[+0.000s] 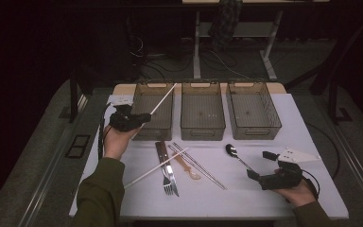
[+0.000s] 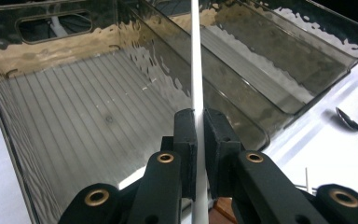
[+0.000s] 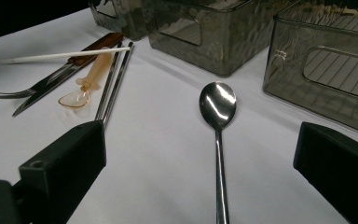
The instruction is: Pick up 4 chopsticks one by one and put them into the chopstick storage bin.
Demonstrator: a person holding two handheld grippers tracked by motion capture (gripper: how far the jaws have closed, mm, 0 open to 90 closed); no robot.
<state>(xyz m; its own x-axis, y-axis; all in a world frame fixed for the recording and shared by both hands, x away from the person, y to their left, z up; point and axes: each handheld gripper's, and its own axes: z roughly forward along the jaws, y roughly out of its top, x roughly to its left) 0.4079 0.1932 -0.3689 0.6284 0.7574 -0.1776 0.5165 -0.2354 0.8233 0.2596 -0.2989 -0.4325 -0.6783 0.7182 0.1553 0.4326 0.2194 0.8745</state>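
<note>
My left gripper (image 2: 199, 135) pinches the white chopstick (image 2: 196, 56) low, above the bin (image 1: 152, 109) at the desk's far-left edge; that long end could swing wide. My right gripper (image 3: 200, 172) gapes around the spoon (image 3: 218, 105) near the right edge, and may skid it.

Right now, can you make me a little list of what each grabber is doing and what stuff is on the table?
left gripper: shut on a white chopstick, held over the left bin
right gripper: open, jaws either side of the metal spoon
bins: three smoky clear ones in a row, all empty
still on table: second white chopstick, fork, knife, amber plastic spoon, metal chopsticks
table cover: white
</note>
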